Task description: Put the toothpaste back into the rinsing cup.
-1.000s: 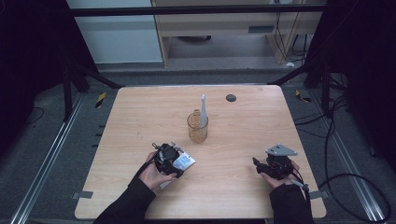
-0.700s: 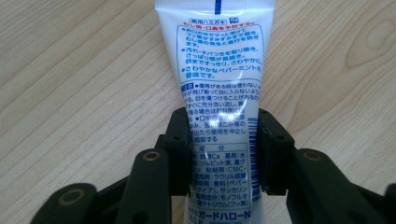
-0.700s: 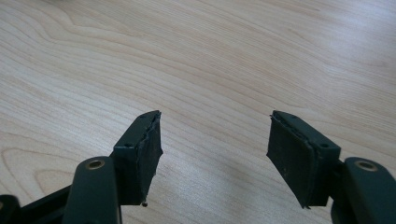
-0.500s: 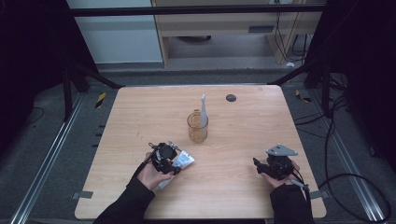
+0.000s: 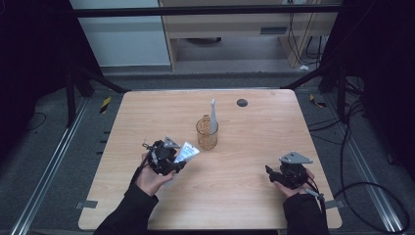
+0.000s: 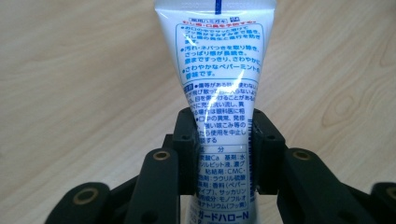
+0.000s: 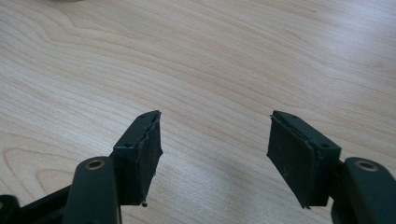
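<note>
Two grippers sit low over the wooden table [image 5: 254, 147], one in each of our hands, near the edge closest to us. Our left gripper [image 6: 219, 140] is clenched on a white toothpaste tube [image 6: 217, 88]: in the left gripper view its two black jaws press the tube's printed sides from either side, and the tube runs away from the camera above the wood grain, its blue print facing the lens. From the high view we see the same left gripper [image 5: 172, 161] at the table's left front, with the tube [image 5: 187, 152] pointing toward the middle of the table, its end near an amber glass cup [image 5: 207, 133]. That cup stands upright around the table's centre and holds a white toothbrush [image 5: 213, 113] leaning up out of it. A small dark round spot [image 5: 242, 102] lies farther back on the wood. Our right gripper [image 7: 215, 154] is released, jaws wide apart with bare table between them, and it rests at the right front [image 5: 279, 176], well apart from the cup.
</note>
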